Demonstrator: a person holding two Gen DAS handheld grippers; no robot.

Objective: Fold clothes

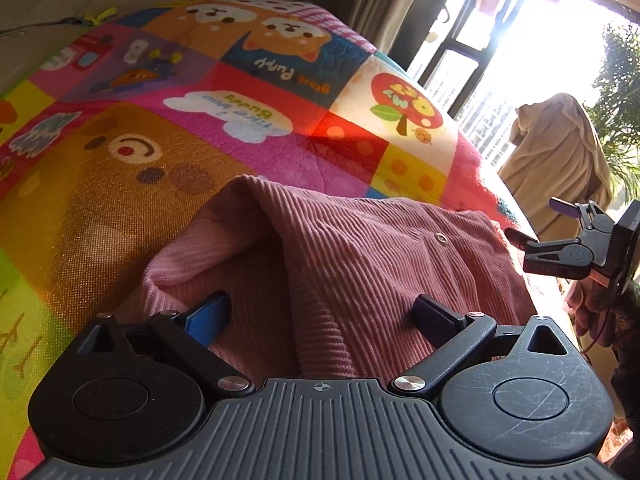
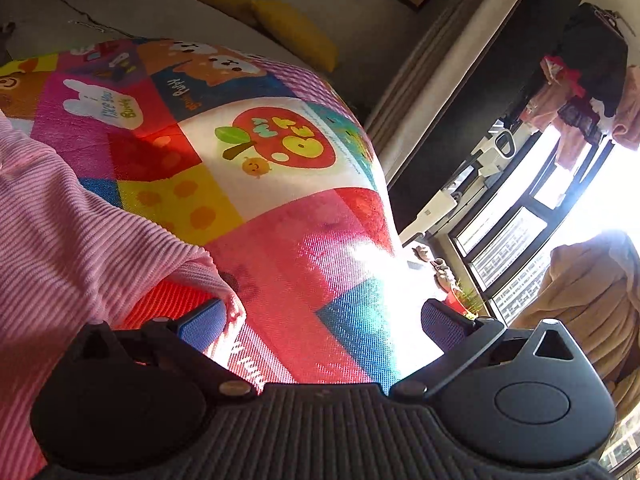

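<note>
1. Left wrist view: left gripper (image 1: 324,314) spread wide, both fingers over the pink corduroy garment (image 1: 340,256), nothing pinched. Blue pad on the left finger (image 1: 212,318) sits in a fabric fold.
2. Garment lies bunched in the lower centre of the frame on the colourful play mat (image 1: 192,120). One metal snap (image 1: 441,238) visible right of centre.
3. Right gripper (image 1: 536,224) shows at the right edge of that frame, just past the garment's right edge. Fingers apart, empty. A hand (image 1: 592,308) holds it from below.
4. Right wrist view: right gripper (image 2: 322,322) spread, nothing between the fingers. Mat directly ahead, strong sun glare at centre right.
5. Same garment (image 2: 72,240) fills the left side of the right wrist frame; its edge hangs just beside the left finger pad (image 2: 202,326). Contact: can't tell.
6. Background: yellow cushions (image 2: 296,32) upper centre, window (image 2: 520,240) right, beige cloth (image 1: 560,160) draped near it.
</note>
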